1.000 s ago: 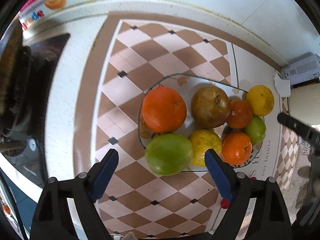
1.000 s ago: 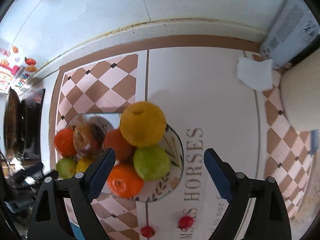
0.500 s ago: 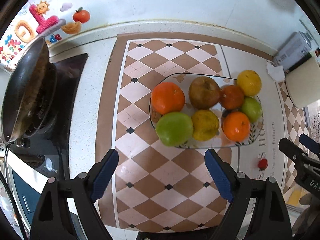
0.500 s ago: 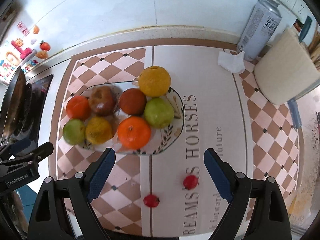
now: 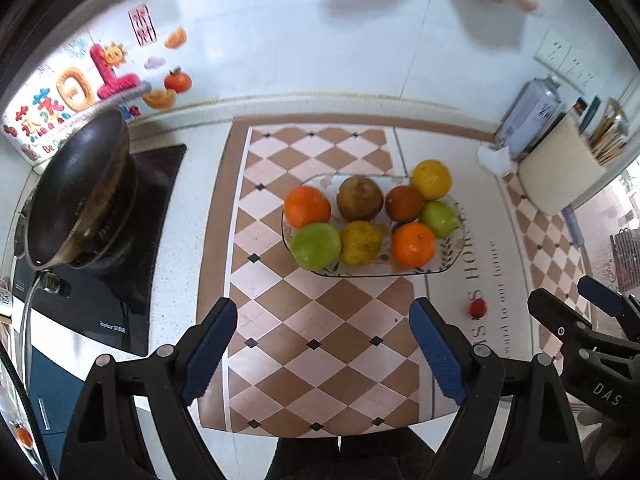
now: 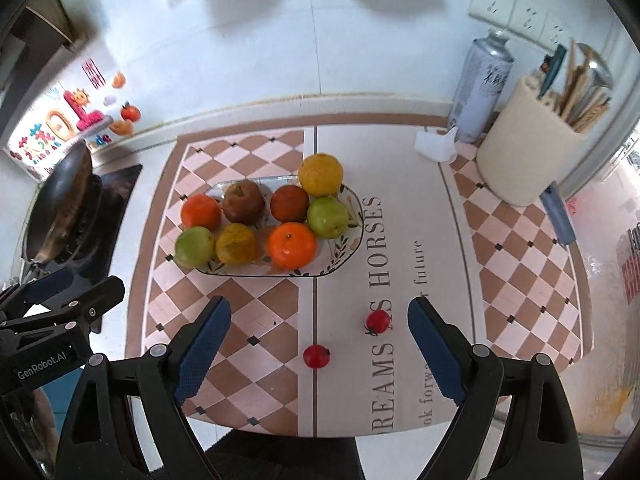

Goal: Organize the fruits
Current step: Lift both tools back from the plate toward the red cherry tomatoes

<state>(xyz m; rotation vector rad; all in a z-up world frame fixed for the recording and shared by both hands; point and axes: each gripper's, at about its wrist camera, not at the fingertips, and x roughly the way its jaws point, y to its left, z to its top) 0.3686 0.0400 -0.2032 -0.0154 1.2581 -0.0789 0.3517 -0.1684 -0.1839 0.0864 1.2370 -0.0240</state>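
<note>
A glass plate (image 5: 448, 268) (image 6: 352, 248) on the checkered mat holds several fruits: oranges, green apples, a brown pear, yellow citrus. Two small red cherry tomatoes lie loose on the mat in front of it (image 6: 377, 321) (image 6: 316, 356); one shows in the left wrist view (image 5: 477, 306). My left gripper (image 5: 324, 344) is open and empty, high above the mat's front. My right gripper (image 6: 318, 342) is open and empty, above the two tomatoes. Each gripper also shows at the edge of the other's view.
A dark wok (image 5: 76, 188) sits on the stove at the left. A spray can (image 6: 482, 88), a crumpled tissue (image 6: 436, 146) and a cream utensil holder (image 6: 528, 152) stand at the back right. The counter's front edge is right below my grippers.
Both grippers have pulled up and back from the plate, so the fruits look smaller and the whole counter, stove and utensil holder have come into view. Both stay open.
</note>
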